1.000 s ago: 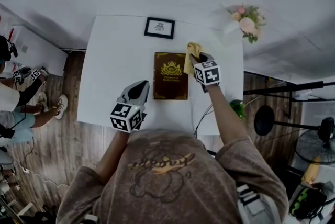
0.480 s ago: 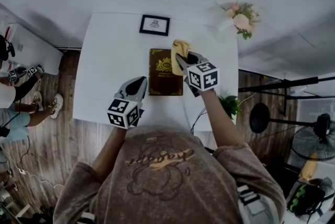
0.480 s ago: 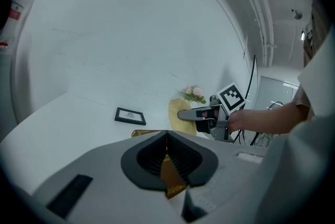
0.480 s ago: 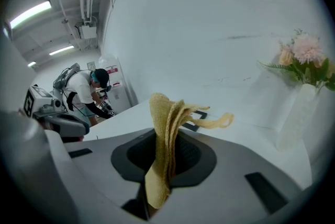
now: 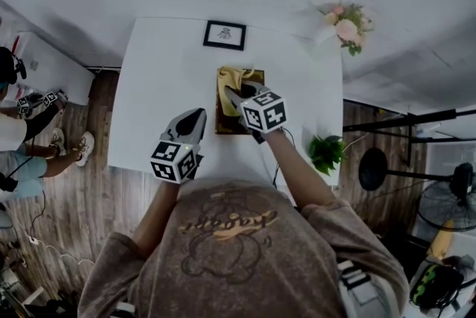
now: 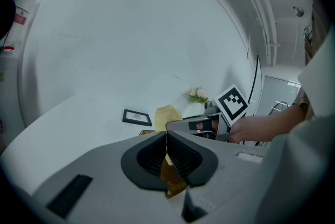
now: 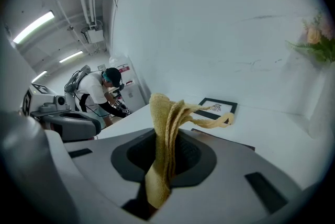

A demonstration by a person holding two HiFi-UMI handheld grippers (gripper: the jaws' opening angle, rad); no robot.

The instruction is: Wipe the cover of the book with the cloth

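A brown book with gold print (image 5: pixel 226 119) lies at the middle of the white table (image 5: pixel 156 86). My right gripper (image 5: pixel 236 91) hangs over the upper part of its cover, shut on a yellow cloth (image 5: pixel 230 77) that drapes onto the book's far end. In the right gripper view the cloth (image 7: pixel 162 113) stands bunched between the jaws of the right gripper (image 7: pixel 170 136). My left gripper (image 5: pixel 199 114) rests just left of the book, shut with nothing in it. Below the left gripper (image 6: pixel 166 136) in its own view, a bit of the book (image 6: pixel 174 185) shows.
A small black picture frame (image 5: pixel 224 35) lies at the table's far edge, behind the book. A vase of pink flowers (image 5: pixel 344 27) stands at the far right corner. A green plant (image 5: pixel 325 153) is off the right side. People (image 5: pixel 18 123) stand at left on the wooden floor.
My right gripper has carried the cloth leftward, from the book's right edge onto the upper part of the cover. The left gripper has hardly moved.
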